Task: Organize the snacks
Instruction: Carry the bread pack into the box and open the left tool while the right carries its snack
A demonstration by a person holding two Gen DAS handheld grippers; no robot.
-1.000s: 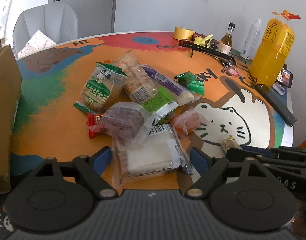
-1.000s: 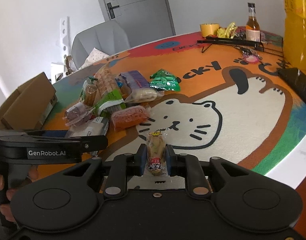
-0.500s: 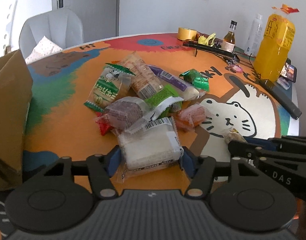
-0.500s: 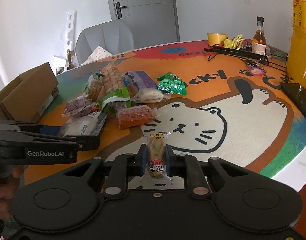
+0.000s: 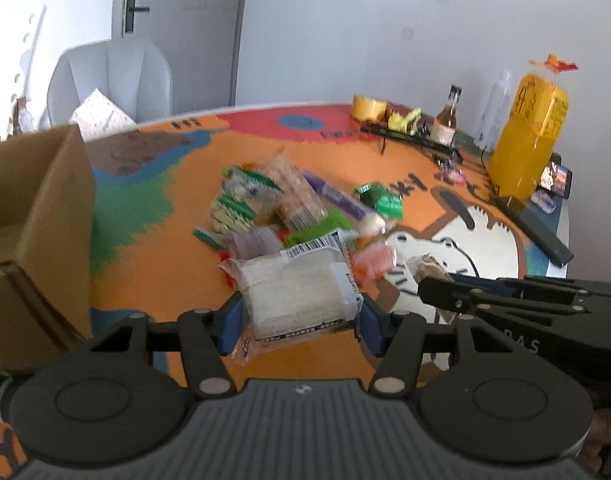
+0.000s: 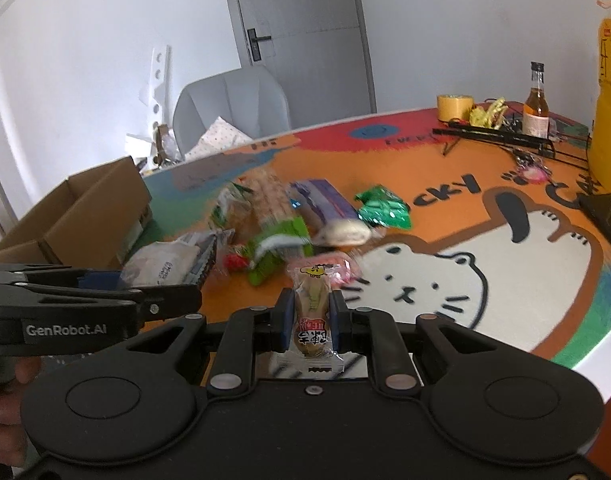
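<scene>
Between left hand-held gripper [image 5: 297, 322] pads, white snack pack [image 5: 295, 290]

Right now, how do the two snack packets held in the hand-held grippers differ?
The white cake packet is broad and flat, so the left hand-held gripper stands wide around it; the small yellow snack packet is narrow, pinched upright in the nearly closed right hand-held gripper. The cake is pale with a barcode label; the small one shows red print. Both are clear-wrapped and gripped.
</scene>
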